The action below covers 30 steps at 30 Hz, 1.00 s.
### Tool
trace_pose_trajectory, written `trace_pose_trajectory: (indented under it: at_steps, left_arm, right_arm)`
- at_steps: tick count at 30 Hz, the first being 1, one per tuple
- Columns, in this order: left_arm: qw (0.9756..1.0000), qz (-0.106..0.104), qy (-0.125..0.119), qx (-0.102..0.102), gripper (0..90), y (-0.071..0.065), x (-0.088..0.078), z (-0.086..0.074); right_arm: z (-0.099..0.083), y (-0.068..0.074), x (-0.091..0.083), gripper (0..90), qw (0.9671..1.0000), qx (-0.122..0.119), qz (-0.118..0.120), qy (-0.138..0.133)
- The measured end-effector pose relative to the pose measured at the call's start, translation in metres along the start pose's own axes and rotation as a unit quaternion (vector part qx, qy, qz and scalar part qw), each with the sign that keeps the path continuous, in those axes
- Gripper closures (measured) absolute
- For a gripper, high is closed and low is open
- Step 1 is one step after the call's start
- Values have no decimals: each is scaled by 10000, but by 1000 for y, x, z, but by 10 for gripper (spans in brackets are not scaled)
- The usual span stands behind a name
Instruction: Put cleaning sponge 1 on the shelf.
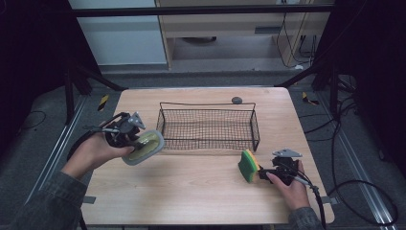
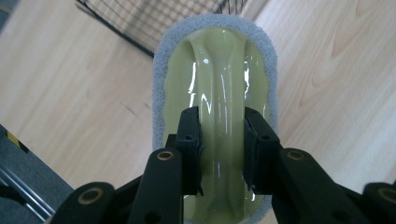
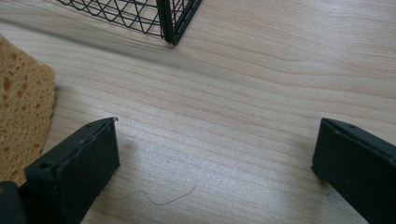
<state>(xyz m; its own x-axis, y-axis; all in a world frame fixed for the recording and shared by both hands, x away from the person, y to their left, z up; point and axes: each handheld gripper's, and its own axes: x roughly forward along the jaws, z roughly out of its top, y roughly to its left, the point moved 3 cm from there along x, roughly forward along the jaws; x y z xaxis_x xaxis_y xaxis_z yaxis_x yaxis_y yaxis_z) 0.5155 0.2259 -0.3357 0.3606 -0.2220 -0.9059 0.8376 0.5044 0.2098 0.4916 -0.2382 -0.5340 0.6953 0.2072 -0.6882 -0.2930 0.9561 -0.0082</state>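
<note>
Left gripper (image 2: pixel 222 135) clamps the scrubber's (image 2: pixel 217 84) green handle
Right gripper (image 3: pixel 215 154) gapes wide, holding nothing, beside the sponge (image 3: pixel 21 102)

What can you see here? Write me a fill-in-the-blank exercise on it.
1. The left gripper is shut on the handle of a ____ brush.
2. The right gripper has its jaws ____.
3. The wire basket holds ____.
4. The green and yellow ____ lies by the right gripper.

Missing words: scrubbing; open; nothing; sponge

Grey floor (image 1: pixel 43 143) around a wooden table (image 1: pixel 191 191), pale cabinet (image 1: pixel 225 28) behind
</note>
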Motion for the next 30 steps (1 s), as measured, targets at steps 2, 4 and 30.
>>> trace_pose_trajectory:
  at_steps: [2,4,30]
  left_arm:
    - [9997,98,-18,224,704,4,-3,17]
    - [9992,138,-20,365,704,7,-4,26]
    - [9827,717,42,1706,704,30,27,107]
  right_arm:
    - [0,0,0,7,10000,-18,-4,3]
    - [0,0,0,7,10000,-3,-5,9]
    - [1,1,1,7,10000,65,-50,1]
